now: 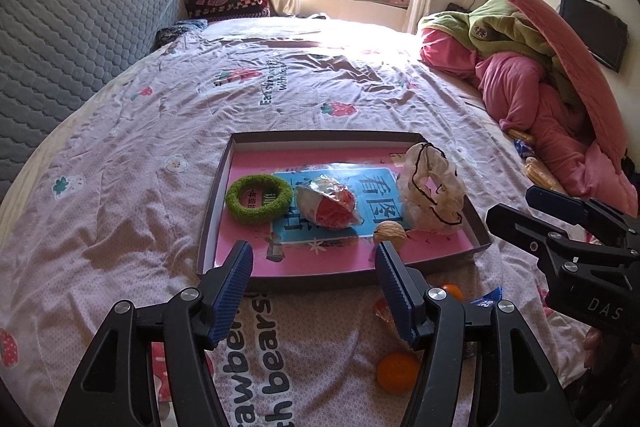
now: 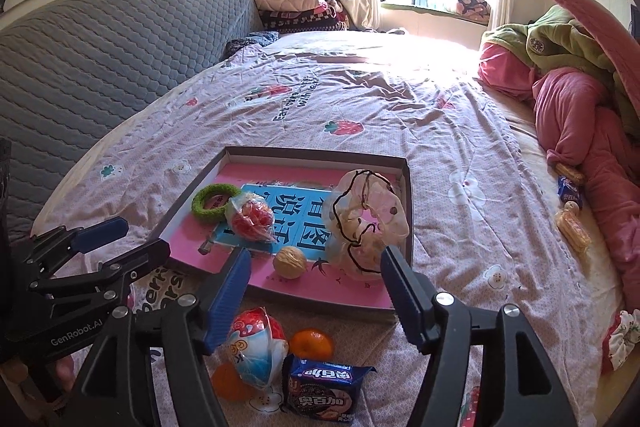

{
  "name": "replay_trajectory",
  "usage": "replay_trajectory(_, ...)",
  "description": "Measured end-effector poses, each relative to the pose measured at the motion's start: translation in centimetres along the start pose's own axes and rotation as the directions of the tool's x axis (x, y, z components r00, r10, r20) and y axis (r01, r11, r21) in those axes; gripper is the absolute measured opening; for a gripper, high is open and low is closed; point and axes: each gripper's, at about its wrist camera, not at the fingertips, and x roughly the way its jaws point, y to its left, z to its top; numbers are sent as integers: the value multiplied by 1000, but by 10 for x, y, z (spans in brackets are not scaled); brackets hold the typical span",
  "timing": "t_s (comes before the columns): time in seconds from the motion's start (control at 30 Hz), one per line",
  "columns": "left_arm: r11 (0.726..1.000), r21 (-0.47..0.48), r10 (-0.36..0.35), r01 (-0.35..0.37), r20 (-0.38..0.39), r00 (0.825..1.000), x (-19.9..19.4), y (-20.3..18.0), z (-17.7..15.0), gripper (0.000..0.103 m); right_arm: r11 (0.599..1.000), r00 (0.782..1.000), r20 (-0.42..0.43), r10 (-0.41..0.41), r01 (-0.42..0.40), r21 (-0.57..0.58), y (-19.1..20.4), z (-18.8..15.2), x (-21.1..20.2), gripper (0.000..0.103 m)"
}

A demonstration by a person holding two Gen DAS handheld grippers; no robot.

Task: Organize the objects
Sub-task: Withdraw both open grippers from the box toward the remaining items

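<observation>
On the pink strawberry-print bed sheet [image 2: 460, 131] lies a shallow cardboard box lid with a pink printed floor [image 2: 409, 195], and it already holds four things: a fuzzy green ring [image 2: 214, 203] at its left, a clear wrapped snack with red filling [image 2: 250, 217] beside the ring, a brown walnut [image 2: 290, 262] near the front edge, and a cream translucent scrunchie with black trim [image 2: 366, 223] leaning at the right wall. Before the lid, close to you, some things are outside of it: a red, white and blue foil snack packet [image 2: 256, 347], two small orange mandarins [image 2: 311, 343], one partly hidden under the packet, and a dark blue biscuit packet [image 2: 326, 393], all touching or just beside one another. At the far right, crumpled pink and green blankets [image 2: 576, 107] are heaped, with a few wrapped snacks [image 2: 572, 223] along their edge. A grey quilted headboard [image 2: 100, 59] stands at the left. Your left gripper [image 1: 314, 267] hovers over the front edge of the lid with its blue ribbed pads wide apart and nothing between them. Your right gripper [image 2: 316, 271] is spread wide too, empty, above the packets and the front edge of the lid, touching nothing.
</observation>
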Motion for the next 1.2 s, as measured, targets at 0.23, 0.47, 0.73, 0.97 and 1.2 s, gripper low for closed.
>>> replay_trajectory(0.23,1000,16,-12,11,13,1000,-12,-9,-5,65,1000,1000,14,-3,3,-4,-2,-5,-13,68)
replay_trajectory(0.47,999,32,-21,21,13,1000,-21,-20,-13,65,1000,999,32,-7,7,-7,-2,-11,-27,69)
replay_trajectory(0.73,998,50,-27,26,11,1000,-31,-30,-23,65,1000,999,47,-15,15,-9,-5,-20,-43,69)
replay_trajectory(0.97,998,62,-35,33,22,999,-43,-35,-27,65,1000,998,64,-29,29,-7,-7,-28,-57,69)
replay_trajectory(1.2,996,77,-37,34,41,998,-55,-41,-29,65,999,997,70,-35,36,-15,-6,-34,-66,70)
